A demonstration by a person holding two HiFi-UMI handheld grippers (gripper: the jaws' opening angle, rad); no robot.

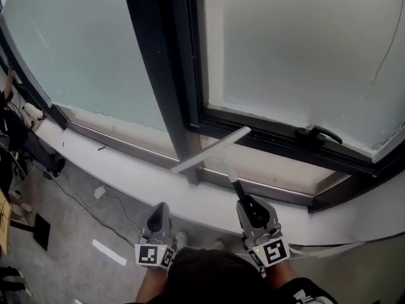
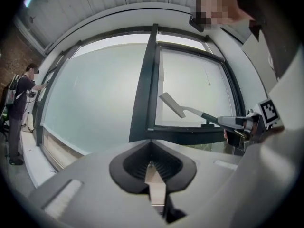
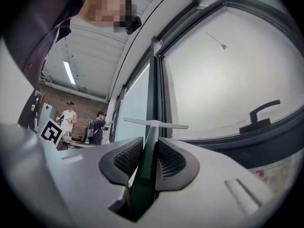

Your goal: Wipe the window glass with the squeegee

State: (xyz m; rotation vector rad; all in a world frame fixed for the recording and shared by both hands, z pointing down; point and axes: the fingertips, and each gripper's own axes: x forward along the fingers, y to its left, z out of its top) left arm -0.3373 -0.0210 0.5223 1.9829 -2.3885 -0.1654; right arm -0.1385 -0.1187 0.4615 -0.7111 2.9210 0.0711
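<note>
Right gripper (image 1: 248,205) is clamped on the dark handle of the squeegee (image 1: 212,149), jaws pressed tight on either side of it, with the pale blade out ahead on its short neck. The blade sits low, angled across the foot of the dark centre post (image 1: 161,75) and the bottom frame of the right-hand pane. By the look of it, it is short of the window glass (image 1: 297,62) rather than pressed to it. The left gripper (image 1: 158,215) hangs near the sill (image 1: 120,176) with its jaws closed together on nothing. The glass reads hazy and even all over, with no clean swipe I can pick out, so I'd judge the wiping is all to come: lift, set the blade flat, pull. The squeegee looks slim, a long straight pale strip on a T-shaped head, tilted with its left end nearer. The window latch (image 1: 319,133) sits just right of it
</note>
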